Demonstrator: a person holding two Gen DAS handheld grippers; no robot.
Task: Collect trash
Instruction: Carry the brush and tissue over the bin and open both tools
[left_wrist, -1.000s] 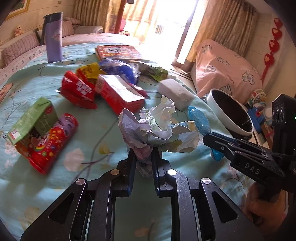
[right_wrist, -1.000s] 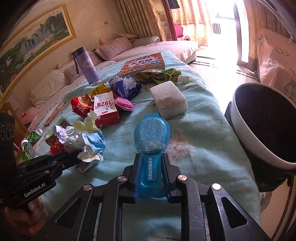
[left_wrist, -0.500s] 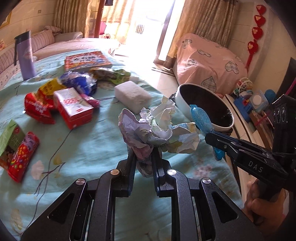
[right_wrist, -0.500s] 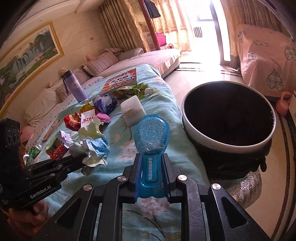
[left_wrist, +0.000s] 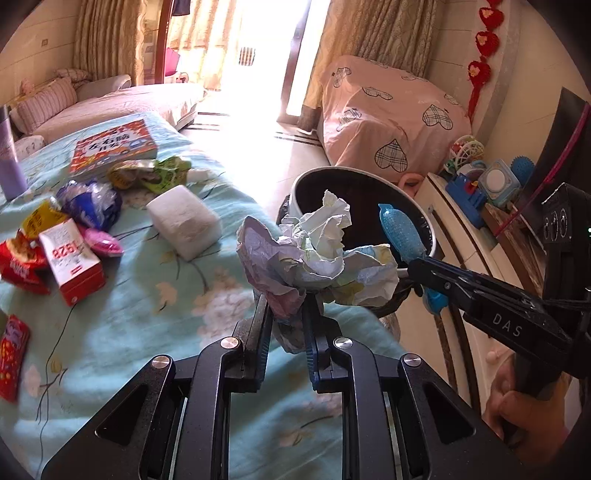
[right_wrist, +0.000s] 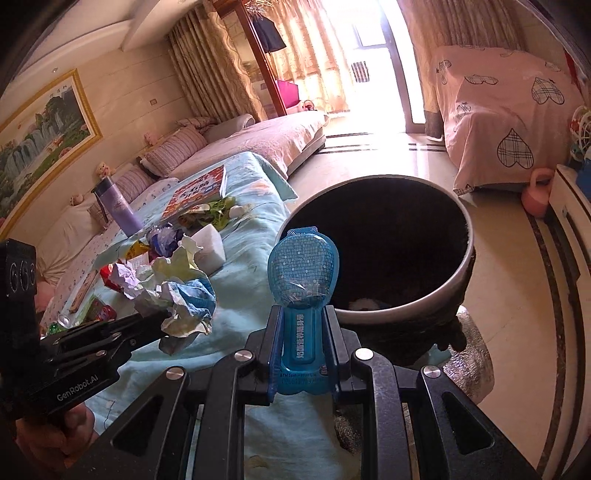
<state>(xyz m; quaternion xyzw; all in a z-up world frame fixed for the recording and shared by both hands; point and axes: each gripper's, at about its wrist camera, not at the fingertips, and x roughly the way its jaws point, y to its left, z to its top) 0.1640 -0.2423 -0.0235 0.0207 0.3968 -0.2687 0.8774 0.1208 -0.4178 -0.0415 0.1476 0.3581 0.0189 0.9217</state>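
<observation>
Big round bin (right_wrist: 388, 258) stood on the floor, mouth up, ready for trash. Left tool (left_wrist: 286, 317) pinched tight on paper ball (left_wrist: 317, 254), near the bin's rim. Right tool (right_wrist: 301, 345) clamped on blue wrapper (right_wrist: 303, 273), beside the bin.

Strong daylight floods in through the tall glass balcony doorway (left_wrist: 266, 55), blown out to pure white with glare spilling across the pale glossy floor tiles (right_wrist: 369, 155). The round white-rimmed bin's (right_wrist: 458, 273) interior stays nearly black. Both fisheye views bend straight lines, darken at the corners, and the red snack packets (left_wrist: 14, 266) at the left edge smear slightly
</observation>
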